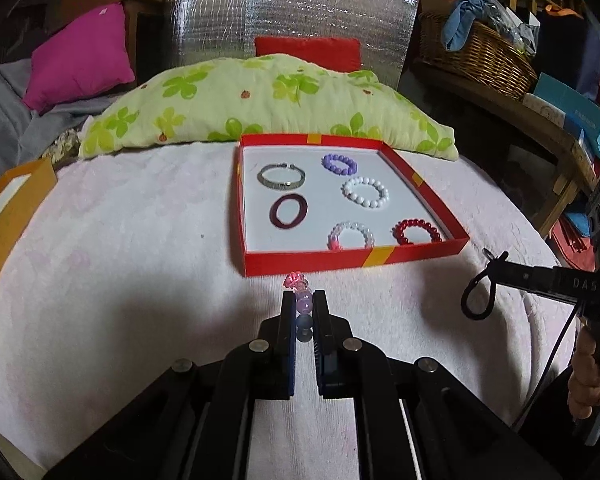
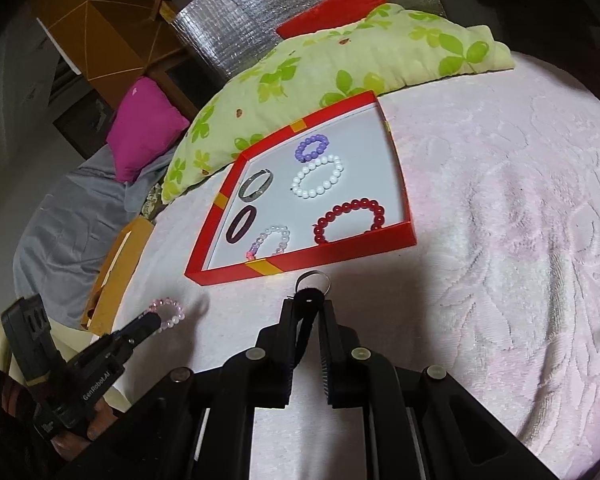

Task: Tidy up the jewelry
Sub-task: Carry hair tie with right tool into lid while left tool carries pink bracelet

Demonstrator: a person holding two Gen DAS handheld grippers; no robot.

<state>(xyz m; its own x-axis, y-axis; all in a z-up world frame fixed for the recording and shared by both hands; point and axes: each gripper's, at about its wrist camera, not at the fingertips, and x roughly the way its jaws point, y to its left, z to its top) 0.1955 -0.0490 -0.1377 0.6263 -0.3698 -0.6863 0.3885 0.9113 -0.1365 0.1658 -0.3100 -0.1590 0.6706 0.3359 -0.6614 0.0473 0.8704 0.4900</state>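
A red shallow box (image 1: pixel 300 265) (image 2: pixel 300 258) with a white floor lies on the pink bedspread. It holds several bracelets: silver bangle (image 1: pixel 281 176), dark red ring (image 1: pixel 288 210), purple beads (image 1: pixel 339 163), white beads (image 1: pixel 365 192), pale beads (image 1: pixel 352 235), red beads (image 1: pixel 416 232). My left gripper (image 1: pixel 303 298) is shut on a pink bead bracelet (image 1: pixel 302 304) (image 2: pixel 167 314), just before the box's near wall. My right gripper (image 2: pixel 309 304) (image 1: pixel 496 266) is shut on a black cord loop with a metal ring (image 2: pixel 310 292) (image 1: pixel 476 300), right of the box's near corner.
A green flowered pillow (image 1: pixel 260 100) lies behind the box. An orange box (image 1: pixel 8 208) sits at the bed's left edge. A magenta cushion (image 1: pixel 80 60) and grey cloth lie far left. A wicker basket (image 1: pixel 476 52) and shelf stand at right.
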